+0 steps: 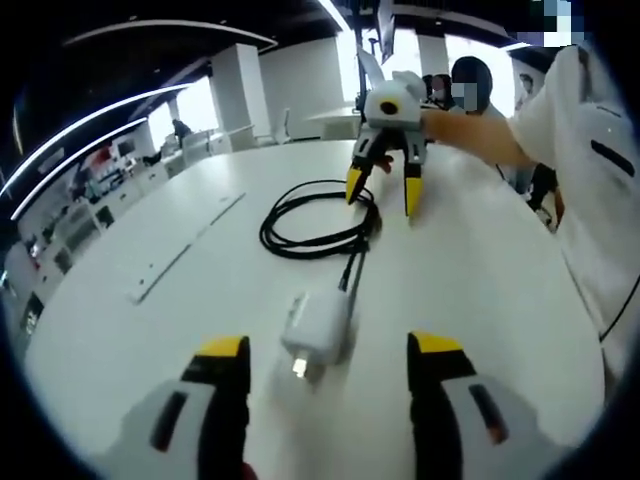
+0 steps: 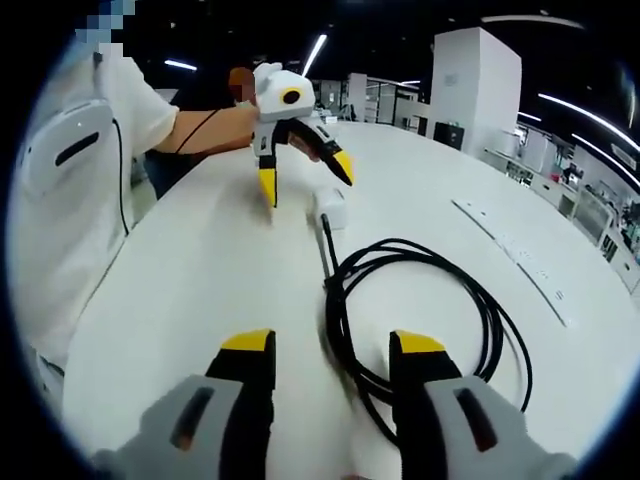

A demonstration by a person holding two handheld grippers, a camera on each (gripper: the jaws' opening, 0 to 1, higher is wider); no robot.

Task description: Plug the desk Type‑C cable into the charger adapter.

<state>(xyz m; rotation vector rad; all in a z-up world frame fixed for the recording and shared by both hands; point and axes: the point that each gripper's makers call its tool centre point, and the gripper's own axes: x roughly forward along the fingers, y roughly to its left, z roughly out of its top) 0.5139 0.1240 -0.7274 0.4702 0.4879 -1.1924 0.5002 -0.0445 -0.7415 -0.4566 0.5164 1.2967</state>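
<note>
While lying loose on the white surface [image 1: 480, 300], limp black cable [image 1: 318, 215] and light, rigid, slippery adapter [image 1: 318, 328]. Cable best pinched behind the plug, toward 12 o'clock of adapter. Both grippers [image 1: 328, 368] [image 2: 332, 362] with fingers [image 1: 222, 372] spread, empty.

My yellow-tipped grey left gripper [image 1: 328, 352] faces a glossy white square charger adapter [image 1: 318, 325] and a coiled black round cable [image 1: 318, 222] on the plain white desk [image 1: 480, 290].

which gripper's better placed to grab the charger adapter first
Likely left: the charger adapter lies just ahead between the open left gripper jaws, while the right gripper hovers over the coiled cable.
</note>
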